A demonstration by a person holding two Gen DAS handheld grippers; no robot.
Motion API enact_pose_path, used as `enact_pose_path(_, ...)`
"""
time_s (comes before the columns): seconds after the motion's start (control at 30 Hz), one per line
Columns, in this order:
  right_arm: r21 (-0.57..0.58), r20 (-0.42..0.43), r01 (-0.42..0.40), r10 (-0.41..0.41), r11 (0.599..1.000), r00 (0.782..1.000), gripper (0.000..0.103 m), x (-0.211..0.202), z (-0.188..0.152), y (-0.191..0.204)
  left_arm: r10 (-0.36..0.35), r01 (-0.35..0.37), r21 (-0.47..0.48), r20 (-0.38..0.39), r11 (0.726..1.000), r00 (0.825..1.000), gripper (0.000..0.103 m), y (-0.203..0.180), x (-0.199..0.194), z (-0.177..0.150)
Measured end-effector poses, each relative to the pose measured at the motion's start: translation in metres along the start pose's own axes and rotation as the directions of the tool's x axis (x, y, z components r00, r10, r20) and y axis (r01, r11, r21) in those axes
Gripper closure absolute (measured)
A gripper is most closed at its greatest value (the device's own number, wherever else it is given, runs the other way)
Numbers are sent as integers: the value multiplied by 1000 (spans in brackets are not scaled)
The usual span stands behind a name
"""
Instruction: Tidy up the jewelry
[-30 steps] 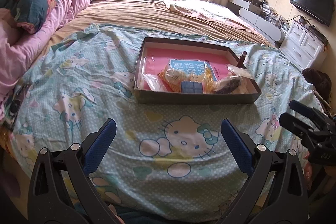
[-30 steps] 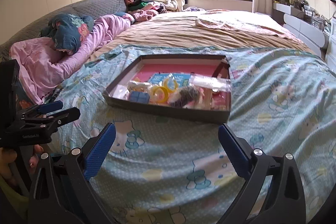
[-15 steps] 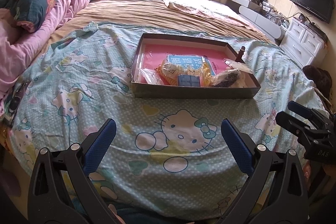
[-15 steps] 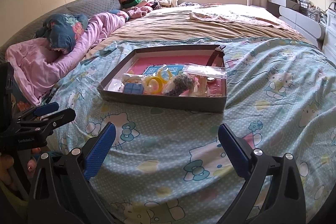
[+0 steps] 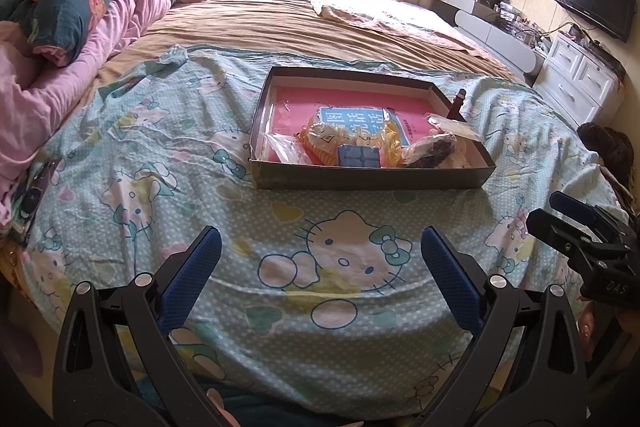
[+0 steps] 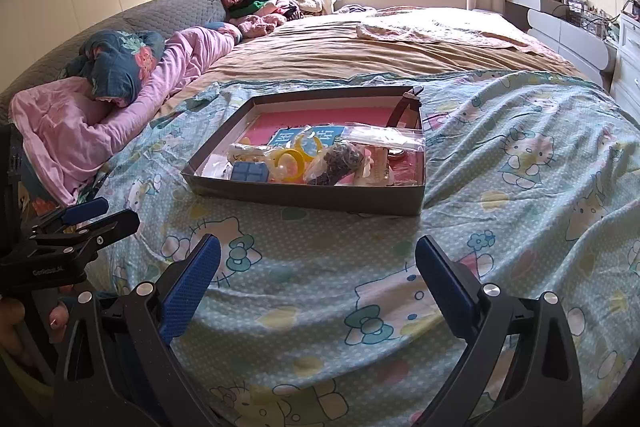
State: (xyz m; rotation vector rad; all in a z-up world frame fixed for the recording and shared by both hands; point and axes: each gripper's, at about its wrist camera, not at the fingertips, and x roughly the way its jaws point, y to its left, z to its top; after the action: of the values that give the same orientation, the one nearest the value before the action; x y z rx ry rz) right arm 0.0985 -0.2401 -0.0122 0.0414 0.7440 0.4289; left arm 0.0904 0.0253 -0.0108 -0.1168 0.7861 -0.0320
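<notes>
We hold both grippers low over the near edge of the bed, above a cartoon-cat bedsheet (image 5: 320, 255) that falls away under us. The left gripper (image 5: 320, 263) has its blue-padded fingers (image 5: 192, 271) spread wide apart with nothing between them; the right gripper (image 6: 318, 267) is spread just as wide and also empty. In the left wrist view the right gripper shows at the right edge, level with ours; in the right wrist view the left one shows at the left edge, with fingers of the person's hand (image 6: 24, 319) wrapped under its handle.

Ahead of both grippers sits a shallow cardboard box (image 5: 372, 179) with a pink floor, flat on the sheet, its near wall facing us. A broad strip of bare sheet lies between our fingertips and that wall. The jewelry is bunched in the near half of the box: yellow bangles (image 6: 288, 161), a small blue box (image 6: 250, 171), a clear bag of dark beads (image 6: 340, 161) and a clear zip bag (image 6: 384, 139) lying across the right side. A blue printed card (image 5: 352, 117) lies beneath them. A dark strap (image 6: 404, 107) leans on the far right corner.

To the left of the box, pink bedding (image 6: 80, 131) lines the bed's side, well apart from it. Beyond the box a tan blanket (image 5: 304, 27) stretches away to the window.
</notes>
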Motion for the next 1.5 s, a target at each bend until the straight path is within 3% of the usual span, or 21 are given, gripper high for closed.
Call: enact_pose_path(1.5,-11,-8,0,0,1000,1000,6,-1,-1,3,-2,2,16,4,1000,1000,10,-4,-6,3)
